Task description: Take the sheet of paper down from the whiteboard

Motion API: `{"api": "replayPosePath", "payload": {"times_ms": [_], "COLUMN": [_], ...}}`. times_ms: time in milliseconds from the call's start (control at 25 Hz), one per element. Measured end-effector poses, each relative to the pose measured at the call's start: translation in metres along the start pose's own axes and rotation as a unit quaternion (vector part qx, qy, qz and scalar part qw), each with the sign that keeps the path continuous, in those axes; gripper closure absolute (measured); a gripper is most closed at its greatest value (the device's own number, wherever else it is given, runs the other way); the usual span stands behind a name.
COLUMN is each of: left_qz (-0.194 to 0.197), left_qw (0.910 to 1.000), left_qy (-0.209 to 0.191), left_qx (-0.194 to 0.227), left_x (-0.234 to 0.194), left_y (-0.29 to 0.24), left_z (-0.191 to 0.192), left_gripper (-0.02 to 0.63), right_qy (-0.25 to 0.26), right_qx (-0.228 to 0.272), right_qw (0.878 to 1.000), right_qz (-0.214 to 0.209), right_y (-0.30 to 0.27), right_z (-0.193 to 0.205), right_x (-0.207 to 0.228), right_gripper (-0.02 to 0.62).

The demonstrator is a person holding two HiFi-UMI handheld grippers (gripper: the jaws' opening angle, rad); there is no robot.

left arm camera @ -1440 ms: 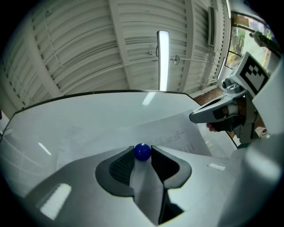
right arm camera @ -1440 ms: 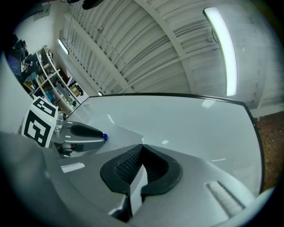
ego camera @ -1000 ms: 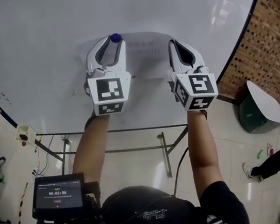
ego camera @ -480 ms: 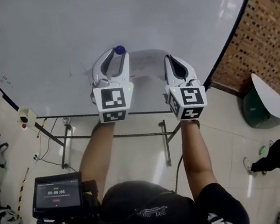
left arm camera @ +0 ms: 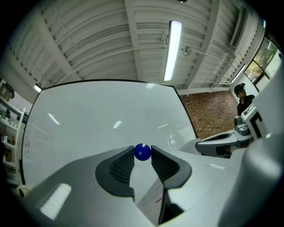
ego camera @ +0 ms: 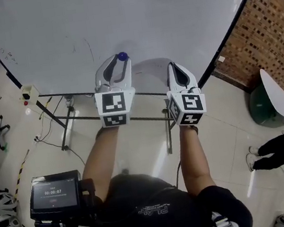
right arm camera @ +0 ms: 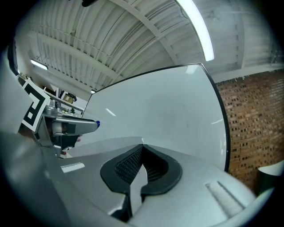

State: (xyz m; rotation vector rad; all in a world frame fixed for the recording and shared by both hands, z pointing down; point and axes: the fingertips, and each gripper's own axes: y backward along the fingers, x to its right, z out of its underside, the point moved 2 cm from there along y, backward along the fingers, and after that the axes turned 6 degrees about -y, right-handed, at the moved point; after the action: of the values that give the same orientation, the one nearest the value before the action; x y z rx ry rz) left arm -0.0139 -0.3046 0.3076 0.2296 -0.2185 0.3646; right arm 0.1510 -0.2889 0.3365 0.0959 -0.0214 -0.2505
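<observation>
Blue round magnet (left arm camera: 142, 151) sits pinched between the tips of the left gripper (ego camera: 120, 62), jaws clamped on it. Right gripper (right arm camera: 141, 148) is clenched on one edge of the sheet of paper (ego camera: 149, 73). The sheet is off the whiteboard (ego camera: 117, 19) and spans the gap between the two grippers, in front of the board's lower edge. In the left gripper view part of the sheet, with a small red mark, shows low between the jaws, under the magnet. Both grippers point toward the board, side by side. Brick wall (ego camera: 272, 27) stands to the right.
</observation>
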Motion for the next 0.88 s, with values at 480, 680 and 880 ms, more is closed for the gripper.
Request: {"api": "replayPosePath", "payload": {"times_ms": [480, 680, 880], "left_qz": [-0.008, -0.004, 0.001], "left_qw": [0.9977, 0.9975, 0.9975], "left_qy": [0.058, 0.056, 0.055], "left_qx": [-0.033, -0.042, -0.044], "left_x": [0.032, 0.037, 0.051], "left_y": [0.085, 0.100, 0.114], "left_z": [0.030, 0.038, 0.036], "left_gripper": [0.485, 0.485, 0.485], "right_qy": [-0.009, -0.010, -0.003], "right_qx": [-0.037, -0.045, -0.038], "right_qw": [0.999, 0.999, 0.999], "right_qz": [0.013, 0.013, 0.008], "right_y": [0.085, 0.099, 0.116], "right_z": [0.041, 0.054, 0.047], "right_x": [-0.008, -0.018, -0.029], "right_gripper": [0.583, 0.583, 0.583]}}
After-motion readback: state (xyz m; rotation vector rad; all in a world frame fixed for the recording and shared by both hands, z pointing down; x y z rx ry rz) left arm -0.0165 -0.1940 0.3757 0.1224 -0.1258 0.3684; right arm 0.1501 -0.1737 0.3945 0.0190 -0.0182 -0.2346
